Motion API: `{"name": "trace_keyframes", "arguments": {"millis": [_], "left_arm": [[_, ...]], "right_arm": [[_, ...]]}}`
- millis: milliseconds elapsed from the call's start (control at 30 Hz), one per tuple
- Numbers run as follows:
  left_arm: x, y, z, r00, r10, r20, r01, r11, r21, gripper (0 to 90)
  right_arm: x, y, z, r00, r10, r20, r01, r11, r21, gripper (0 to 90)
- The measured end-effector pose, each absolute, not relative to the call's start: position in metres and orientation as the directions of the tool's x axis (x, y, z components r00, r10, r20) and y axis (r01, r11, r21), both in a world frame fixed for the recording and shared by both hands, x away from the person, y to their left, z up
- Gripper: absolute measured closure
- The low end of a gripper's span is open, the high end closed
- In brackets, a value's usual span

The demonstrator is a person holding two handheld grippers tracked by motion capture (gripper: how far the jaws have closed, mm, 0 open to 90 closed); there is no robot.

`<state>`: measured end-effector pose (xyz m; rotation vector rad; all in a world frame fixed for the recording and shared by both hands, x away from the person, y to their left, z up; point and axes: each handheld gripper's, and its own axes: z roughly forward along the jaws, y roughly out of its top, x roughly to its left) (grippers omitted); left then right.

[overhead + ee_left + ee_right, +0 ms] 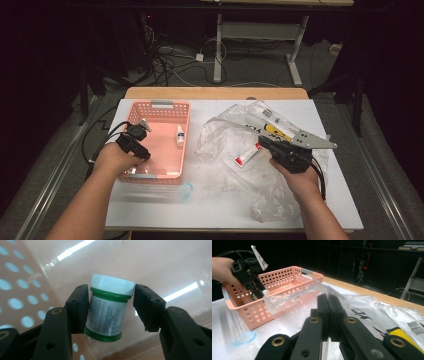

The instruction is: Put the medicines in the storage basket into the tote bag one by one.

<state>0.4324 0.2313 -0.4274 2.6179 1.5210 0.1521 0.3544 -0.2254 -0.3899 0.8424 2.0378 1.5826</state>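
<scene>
My left gripper is inside the pink basket, shut on a small jar with a white cap, a printed label and green bands. The jar hangs slightly tilted above the basket floor. In the right gripper view that gripper reaches down into the basket, the jar's cap just showing. My right gripper lies on the crumpled clear plastic bag. Its jaws are pressed together, pinching a fold of the bag's film.
A small white dropper bottle stands in the basket. A red-and-white tube and a yellow-and-black packet lie in or under the bag. A clear bluish round thing sits in front of the basket on the white tabletop.
</scene>
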Motion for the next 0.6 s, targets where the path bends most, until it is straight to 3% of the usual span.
{"name": "trace_keyframes", "arguments": {"millis": [233, 600], "left_arm": [[0.436, 0.225, -0.439, 0.516, 0.857, -0.003, 0.854, -0.513, 0.085, 48.3], [0.437, 0.225, -0.439, 0.521, 0.853, -0.029, 0.851, -0.517, 0.094, 49.4]], "right_arm": [[0.355, -0.226, -0.390, -0.726, 0.687, 0.032, 0.200, 0.166, 0.966, 90.0], [0.354, -0.227, -0.389, -0.725, 0.688, 0.026, 0.195, 0.170, 0.966, 90.0]]}}
